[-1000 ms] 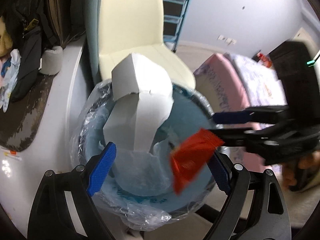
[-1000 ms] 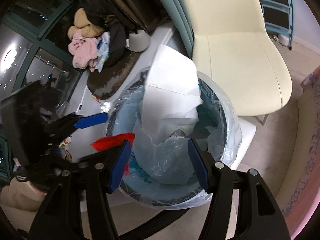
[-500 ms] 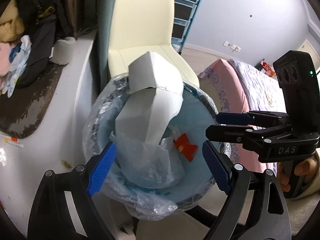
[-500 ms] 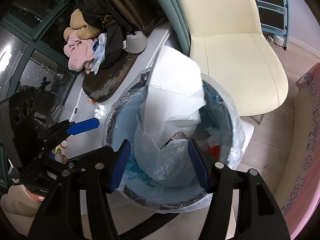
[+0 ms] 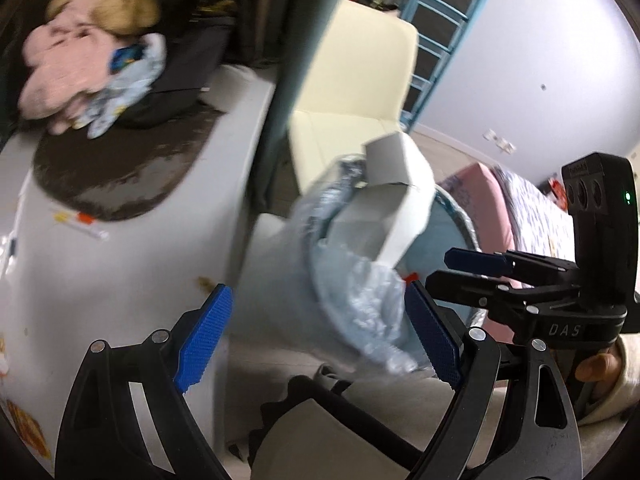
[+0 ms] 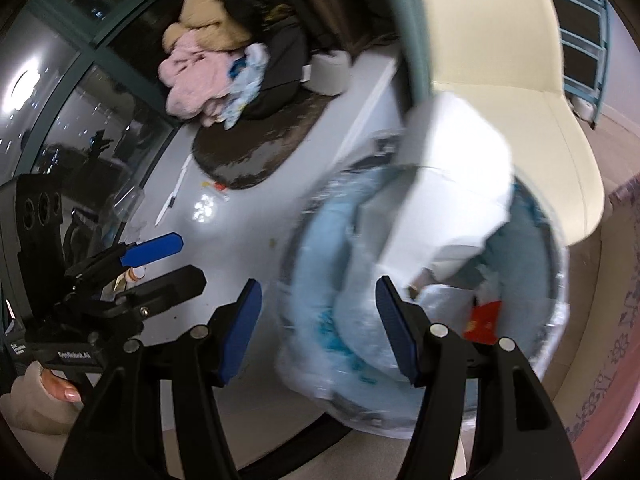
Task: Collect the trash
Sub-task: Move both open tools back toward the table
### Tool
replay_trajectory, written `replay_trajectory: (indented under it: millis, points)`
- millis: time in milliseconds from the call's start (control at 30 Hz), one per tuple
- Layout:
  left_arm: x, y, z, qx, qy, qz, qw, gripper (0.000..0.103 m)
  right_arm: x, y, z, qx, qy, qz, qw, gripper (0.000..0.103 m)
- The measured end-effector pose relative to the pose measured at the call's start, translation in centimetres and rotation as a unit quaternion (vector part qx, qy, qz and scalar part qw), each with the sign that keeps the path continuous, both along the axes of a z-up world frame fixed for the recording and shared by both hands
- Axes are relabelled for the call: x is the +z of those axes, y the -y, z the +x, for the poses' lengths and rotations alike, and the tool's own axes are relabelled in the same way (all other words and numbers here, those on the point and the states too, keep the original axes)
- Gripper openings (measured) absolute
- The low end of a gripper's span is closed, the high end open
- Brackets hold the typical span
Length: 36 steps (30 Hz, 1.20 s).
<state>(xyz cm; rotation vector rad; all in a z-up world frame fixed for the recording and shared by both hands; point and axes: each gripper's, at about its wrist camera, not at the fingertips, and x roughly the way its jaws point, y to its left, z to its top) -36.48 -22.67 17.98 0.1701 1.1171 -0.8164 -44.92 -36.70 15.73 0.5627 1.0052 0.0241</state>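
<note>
Both of your grippers have swung left, away from the bin (image 6: 432,304), since the red wrapper (image 6: 484,320) dropped from the right gripper (image 6: 320,320); it now lies inside the liner, near the right rim beside the white carton (image 6: 452,204). Your left gripper (image 5: 316,340) has its fingers spread wide and empty, and the right one's fingers are released too, with nothing between them. For the next piece, probably the small litter on the white surface (image 5: 120,264), slow your sweep, since both views are smeared, and settle before you close.
</note>
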Motion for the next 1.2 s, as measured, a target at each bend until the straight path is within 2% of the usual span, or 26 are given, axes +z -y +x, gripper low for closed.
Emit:
replay_trajectory:
  millis: [267, 600, 967, 1100, 1200]
  points:
    - [1.2, -7.7, 0.7, 0.086, 0.018, -0.005, 0.9961, 0.085, 1.2, -6.1, 2.5, 0.056, 0.01, -0.021, 0.998, 0.057]
    - [1.5, -17.8, 0.1, 0.184, 0.023, 0.0, 0.9826, 0.085, 1.6, -15.7, 6.1, 0.148, 0.017, -0.034, 0.988, 0.057]
    - [0.9, -28.0, -1.6, 0.291, 0.017, 0.003, 0.9567, 0.085, 1.0, -25.0, 7.9, 0.238, 0.017, -0.049, 0.97, 0.057]
    - [0.3, -31.0, -2.3, 0.325, 0.013, 0.022, 0.9453, 0.085, 0.7, -27.9, 8.3, 0.265, 0.013, -0.049, 0.963, 0.057]
    - [-0.1, -33.7, -2.8, 0.357, 0.004, 0.027, 0.9337, 0.085, 0.6, -30.2, 8.4, 0.281, 0.01, -0.05, 0.958, 0.057]
